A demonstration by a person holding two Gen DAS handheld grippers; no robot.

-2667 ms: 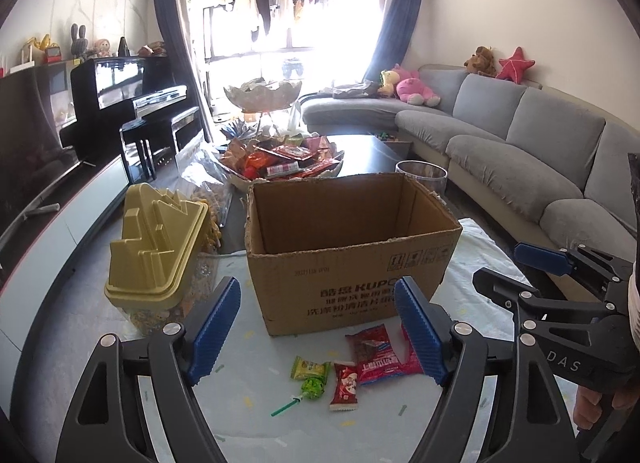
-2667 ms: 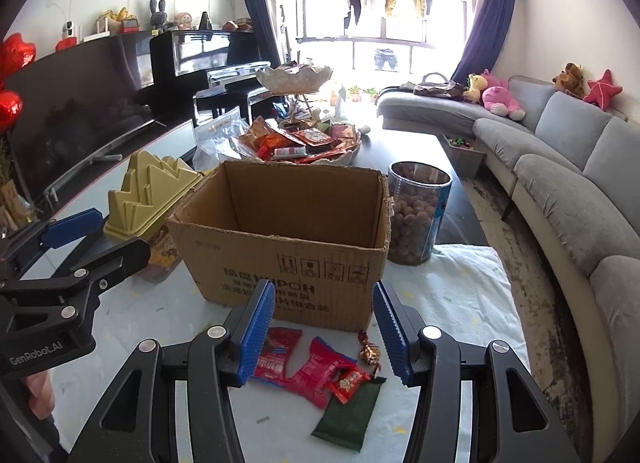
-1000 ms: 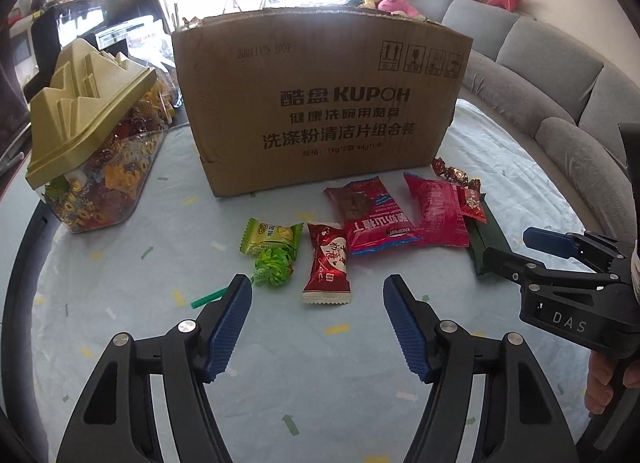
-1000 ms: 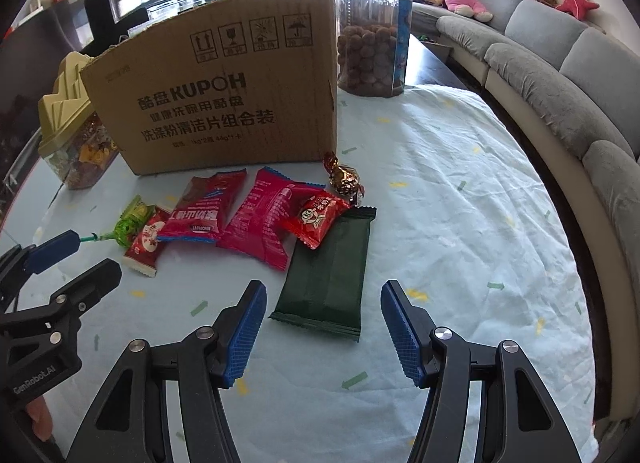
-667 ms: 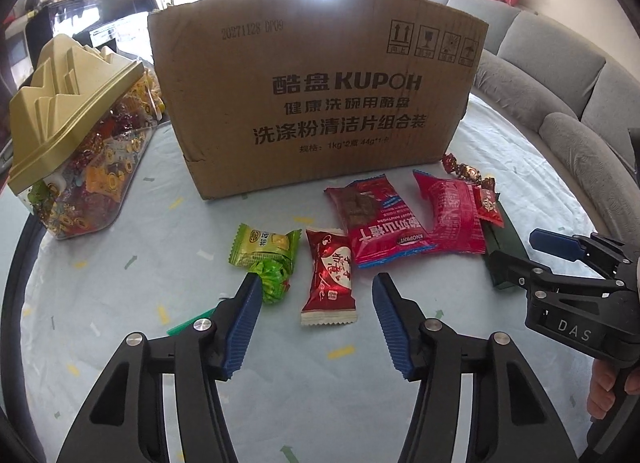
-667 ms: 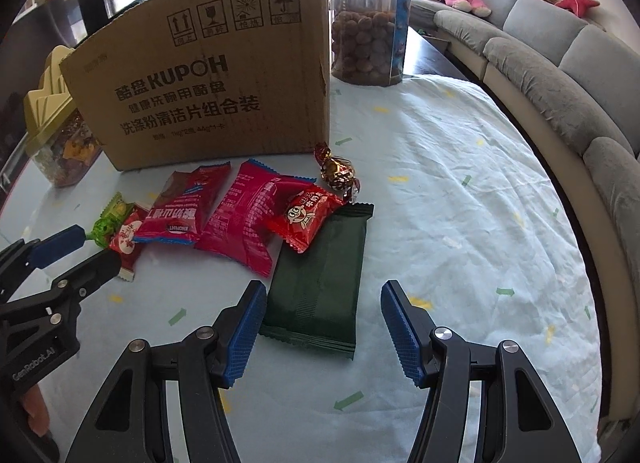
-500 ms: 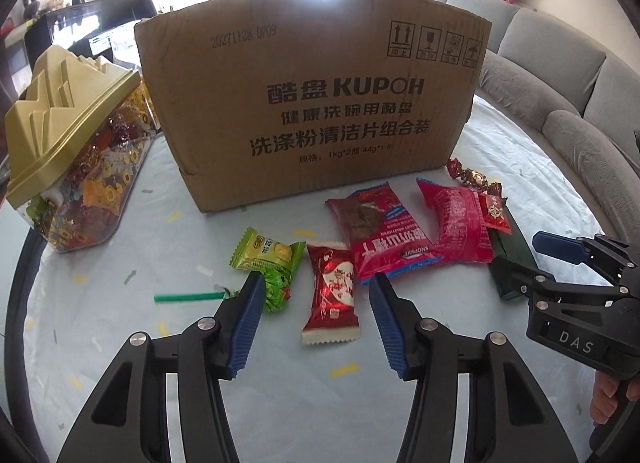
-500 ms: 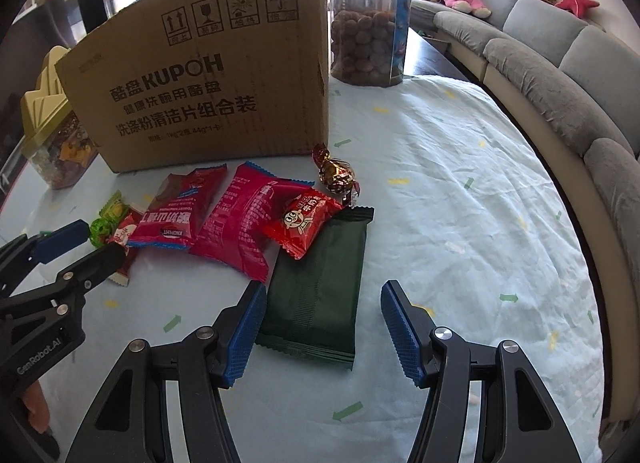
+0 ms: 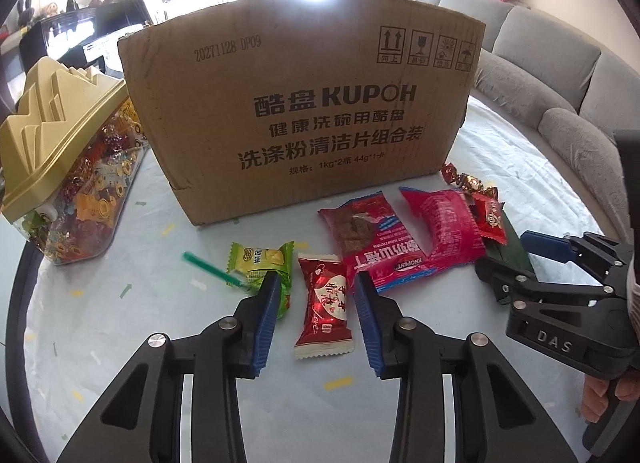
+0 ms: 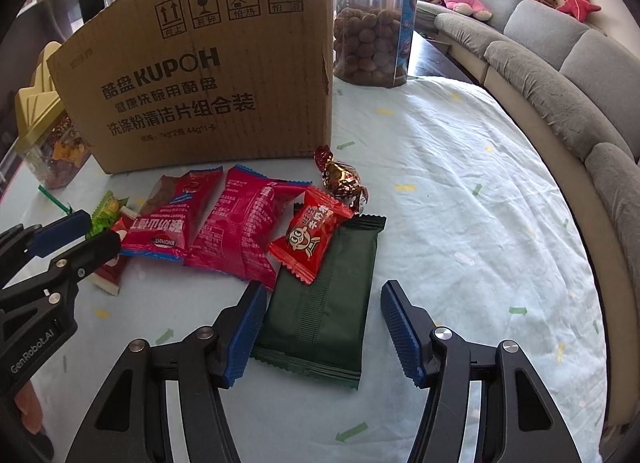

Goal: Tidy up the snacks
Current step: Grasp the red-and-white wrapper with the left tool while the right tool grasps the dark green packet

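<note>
pale cloth-covered table (image 10: 460,191) bears cardboard box (image 9: 304,111), perhaps six snack packets (image 10: 320,303).

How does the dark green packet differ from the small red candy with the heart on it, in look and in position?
The dark green packet is plain, larger, and lies between the right gripper's open fingers; a small orange-red candy overlaps its top. The small red candy with the heart is printed with white ends, and lies between the left gripper's open fingers. Both lie flat on the light cloth, ungripped.
</note>
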